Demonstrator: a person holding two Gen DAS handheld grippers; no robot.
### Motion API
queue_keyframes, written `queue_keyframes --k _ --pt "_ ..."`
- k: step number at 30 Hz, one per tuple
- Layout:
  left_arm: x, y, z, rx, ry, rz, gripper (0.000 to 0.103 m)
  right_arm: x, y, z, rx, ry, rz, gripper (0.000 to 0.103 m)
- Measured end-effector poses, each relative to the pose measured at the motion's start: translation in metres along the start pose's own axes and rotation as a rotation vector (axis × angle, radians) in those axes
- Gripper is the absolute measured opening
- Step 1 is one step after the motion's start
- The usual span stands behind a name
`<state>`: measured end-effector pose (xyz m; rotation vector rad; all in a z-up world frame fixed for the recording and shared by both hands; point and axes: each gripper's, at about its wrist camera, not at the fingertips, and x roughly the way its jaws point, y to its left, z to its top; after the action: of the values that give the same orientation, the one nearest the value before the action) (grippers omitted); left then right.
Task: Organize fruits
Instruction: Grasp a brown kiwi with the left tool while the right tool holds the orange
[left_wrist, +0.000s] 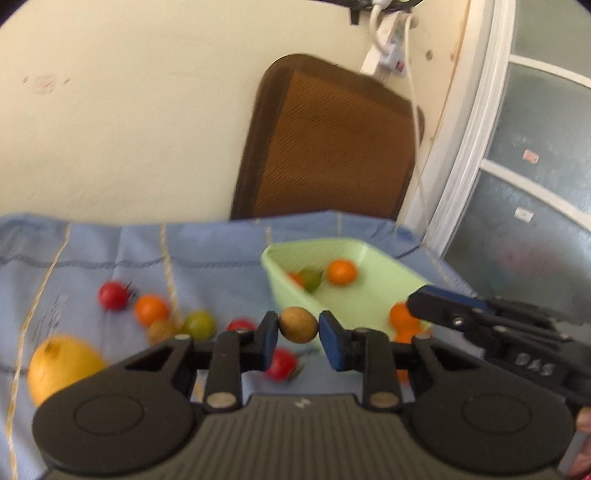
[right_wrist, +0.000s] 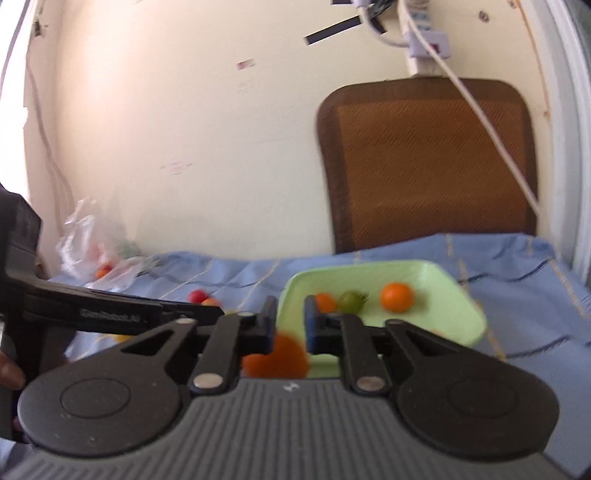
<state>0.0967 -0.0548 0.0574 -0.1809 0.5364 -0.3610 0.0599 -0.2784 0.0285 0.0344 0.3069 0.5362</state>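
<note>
Left hand-held gripper (left_wrist: 298, 326) is clamped on a small brown round fruit (left_wrist: 298, 325), held in the air near the front corner of the green tray (left_wrist: 373, 251). Right hand-held gripper (right_wrist: 290, 321) has fingers apart, nothing between the pads; a blurred orange fruit (right_wrist: 280, 356) sits just below its fingers at the tray's near edge. Tray holds two orange fruits and a green one (right_wrist: 352, 301). Red, orange and green fruits plus a yellow one (left_wrist: 62, 365) lie loose on the blue cloth (left_wrist: 207, 254) covering the surface.
</note>
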Motion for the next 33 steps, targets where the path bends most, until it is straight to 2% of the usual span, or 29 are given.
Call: queue_keyframes --k 3,7,9,12,13,16,19,22,25,28,31,33 --pt "0.019 -0.014 0.017 0.021 -0.006 -0.019 0.025 0.013 -0.014 0.004 0.012 0.018 -0.03 0.013" --pt "0.025 -0.022 0.012 0.013 0.009 -0.058 0.025 -0.004 -0.026 -0.006 0.033 0.001 0.028 0.014" --pt "0.02 -0.023 0.003 0.006 0.017 -0.061 0.026 -0.015 -0.031 -0.018 0.067 0.031 0.093 0.015" --pt "0.006 -0.016 -0.013 -0.03 0.031 -0.09 0.025 -0.041 -0.037 -0.039 0.164 0.097 0.288 0.017" --pt "0.002 -0.015 -0.017 -0.03 0.03 -0.091 0.026 -0.051 -0.034 -0.045 0.153 0.109 0.315 0.026" --pt "-0.006 -0.015 -0.026 -0.029 0.035 -0.087 0.026 -0.06 -0.013 -0.054 0.057 0.161 0.284 0.04" --pt "-0.007 -0.017 -0.028 -0.02 0.038 -0.073 0.026 -0.05 0.01 -0.059 -0.095 0.16 0.168 0.041" --pt "-0.008 -0.02 -0.025 -0.014 0.033 -0.071 0.026 -0.029 0.013 -0.06 -0.109 0.196 0.138 0.042" --pt "-0.011 -0.028 -0.022 0.034 0.012 -0.06 0.026 -0.011 0.009 -0.057 -0.099 0.239 0.148 0.049" --pt "-0.008 -0.037 -0.016 0.067 0.004 -0.063 0.026 0.004 0.01 -0.056 -0.093 0.295 0.159 0.043" --pt "0.0 -0.043 -0.008 0.087 -0.001 -0.063 0.026 -0.002 0.013 -0.056 -0.122 0.286 0.159 0.042" --pt "0.008 -0.044 0.0 0.076 0.006 -0.073 0.026 -0.011 0.009 -0.053 -0.093 0.258 0.172 0.041"
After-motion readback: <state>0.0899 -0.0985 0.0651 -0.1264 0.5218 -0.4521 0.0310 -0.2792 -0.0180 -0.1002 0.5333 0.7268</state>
